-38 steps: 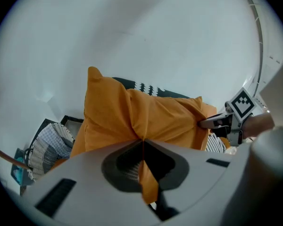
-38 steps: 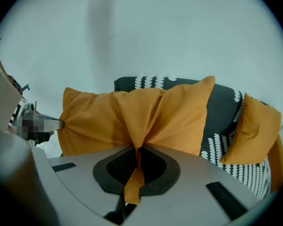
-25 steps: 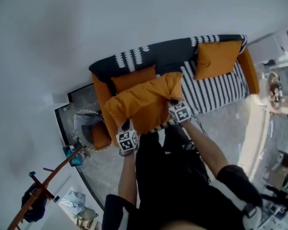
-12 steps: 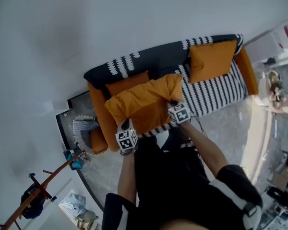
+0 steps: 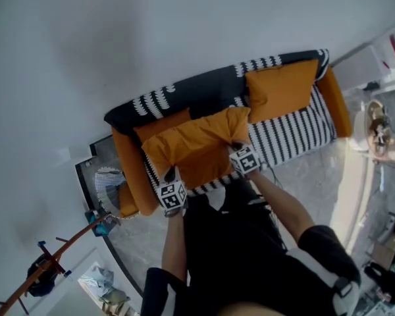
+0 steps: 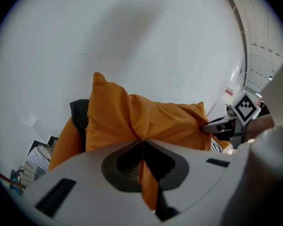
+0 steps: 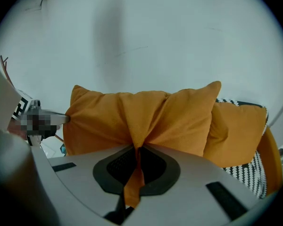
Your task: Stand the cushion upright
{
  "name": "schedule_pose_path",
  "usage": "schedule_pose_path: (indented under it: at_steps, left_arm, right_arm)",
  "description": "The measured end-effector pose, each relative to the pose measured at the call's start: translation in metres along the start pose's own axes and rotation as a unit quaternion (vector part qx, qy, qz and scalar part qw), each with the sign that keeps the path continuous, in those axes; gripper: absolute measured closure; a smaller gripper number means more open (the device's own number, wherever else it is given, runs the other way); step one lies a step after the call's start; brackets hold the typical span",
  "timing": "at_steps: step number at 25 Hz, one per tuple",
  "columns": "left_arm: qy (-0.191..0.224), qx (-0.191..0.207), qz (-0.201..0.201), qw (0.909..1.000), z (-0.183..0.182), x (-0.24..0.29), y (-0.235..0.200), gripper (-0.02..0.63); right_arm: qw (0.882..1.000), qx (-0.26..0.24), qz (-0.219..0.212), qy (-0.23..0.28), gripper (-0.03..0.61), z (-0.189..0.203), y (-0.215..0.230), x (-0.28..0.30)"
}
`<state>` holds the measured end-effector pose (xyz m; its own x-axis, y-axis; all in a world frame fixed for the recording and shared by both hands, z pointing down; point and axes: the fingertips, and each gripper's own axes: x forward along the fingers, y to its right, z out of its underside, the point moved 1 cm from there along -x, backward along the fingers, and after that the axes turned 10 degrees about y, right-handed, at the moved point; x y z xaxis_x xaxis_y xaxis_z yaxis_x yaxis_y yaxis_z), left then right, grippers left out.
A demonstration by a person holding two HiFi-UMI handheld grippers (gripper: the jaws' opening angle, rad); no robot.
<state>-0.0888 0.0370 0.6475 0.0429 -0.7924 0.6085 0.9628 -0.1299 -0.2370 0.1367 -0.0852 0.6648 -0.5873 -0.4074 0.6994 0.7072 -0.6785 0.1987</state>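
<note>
Currently: cushion [image 5: 194, 147], long axis crosswise above left end of sofa [image 5: 204, 87]; left gripper [image 5: 169, 172] and right gripper [image 5: 236, 145] each clamped on its near edge, equally close.

The large orange cushion [image 5: 196, 147] fills the sofa's left half. At its 11 o'clock a smaller orange cushion [image 5: 161, 125] blocks the black backrest [image 5: 204, 87], and at 9 o'clock stands the orange armrest [image 5: 126, 170]. At 3 o'clock the striped seat [image 5: 289, 131] lies open, up to the upright cushion [image 5: 281, 89] at 1 o'clock.
</note>
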Motion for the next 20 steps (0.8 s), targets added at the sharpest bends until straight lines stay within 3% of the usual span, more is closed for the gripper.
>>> schedule_pose_path:
  at_steps: [11,20]
  left_arm:
    - [0.003,-0.01,-0.015,0.9998,-0.013,0.054,0.048,0.609]
    - [-0.004,-0.019,-0.032,0.9993,-0.012,0.105,0.057,0.609]
  right_arm:
    - [1.0,0.001,-0.016,0.002,0.577,-0.02,0.069,0.003]
    - [1.0,-0.007,-0.015,-0.018,0.577,-0.019,0.116,0.027]
